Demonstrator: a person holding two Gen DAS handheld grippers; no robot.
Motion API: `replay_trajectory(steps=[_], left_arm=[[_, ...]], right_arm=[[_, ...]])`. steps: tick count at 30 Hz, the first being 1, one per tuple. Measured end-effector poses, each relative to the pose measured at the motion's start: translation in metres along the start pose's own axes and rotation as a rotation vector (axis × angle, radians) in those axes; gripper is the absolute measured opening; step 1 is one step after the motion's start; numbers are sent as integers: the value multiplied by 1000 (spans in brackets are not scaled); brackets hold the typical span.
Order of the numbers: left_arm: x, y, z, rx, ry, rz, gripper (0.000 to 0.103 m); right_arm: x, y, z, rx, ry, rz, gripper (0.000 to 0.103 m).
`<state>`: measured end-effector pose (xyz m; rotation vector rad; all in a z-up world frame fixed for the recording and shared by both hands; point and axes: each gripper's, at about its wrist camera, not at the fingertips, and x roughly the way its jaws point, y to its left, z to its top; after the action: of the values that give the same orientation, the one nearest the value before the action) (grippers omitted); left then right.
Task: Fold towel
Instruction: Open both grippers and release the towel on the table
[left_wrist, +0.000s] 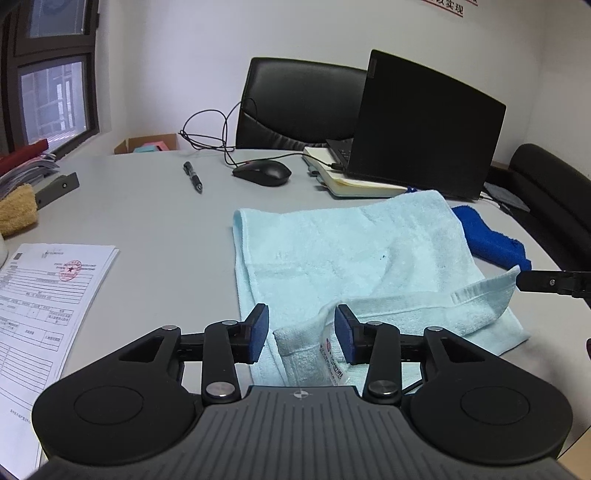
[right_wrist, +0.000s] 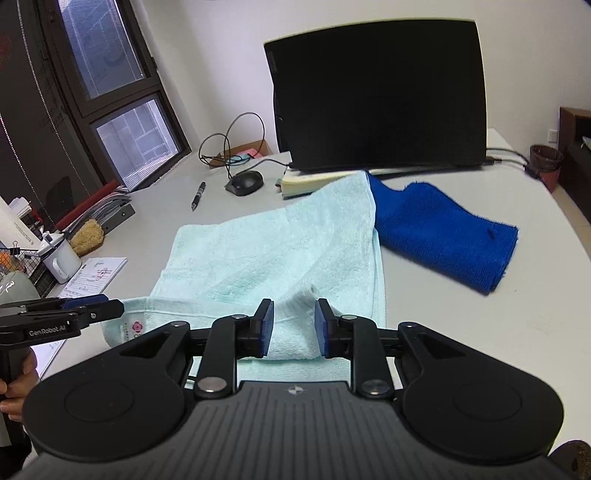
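Two towels on the counter (left_wrist: 147, 214): one light-blue towel (left_wrist: 332, 251) at frame centre, one dark-blue towel (right_wrist: 443, 225) right of it. Left gripper (left_wrist: 301, 334) and right gripper (right_wrist: 293, 326): fingers spread, each straddling a raised near-edge corner, unclamped. One mouse (left_wrist: 263, 172), one pen (left_wrist: 192, 176), upper centre.

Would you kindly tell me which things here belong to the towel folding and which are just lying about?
Job: light towel, left gripper, right gripper.

Lying about: blue cloth, laptop, mouse, pen, notebook, papers, mug.
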<state>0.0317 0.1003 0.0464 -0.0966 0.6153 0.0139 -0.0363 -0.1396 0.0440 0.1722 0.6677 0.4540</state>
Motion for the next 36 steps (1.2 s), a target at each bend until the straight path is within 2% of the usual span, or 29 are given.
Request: replay_trajectory(steps=[4, 11, 21, 25, 29, 33, 36], left_arm=[[-33, 2, -4, -11, -43, -9, 46], [-96, 8, -20, -20, -117, -7, 49], [-168, 30, -69, -65, -168, 92, 49], [-187, 38, -86, -76, -173, 158, 50], [-200, 48, -95, -86, -173, 206, 50], [-201, 49, -95, -82, -172, 214, 50], [-198, 46, -92, -66, -180, 190, 51]], right_arm=[[-21, 9, 0, -38, -32, 1, 31], [-68, 20, -1, -112, -96, -9, 35], [-111, 15, -12, -153, -154, -51, 36], [-117, 14, -19, -174, -168, -69, 44], [-119, 12, -23, -212, -178, -99, 43], [-123, 10, -27, -240, -189, -137, 43], [-127, 5, -29, -240, -192, -160, 43]])
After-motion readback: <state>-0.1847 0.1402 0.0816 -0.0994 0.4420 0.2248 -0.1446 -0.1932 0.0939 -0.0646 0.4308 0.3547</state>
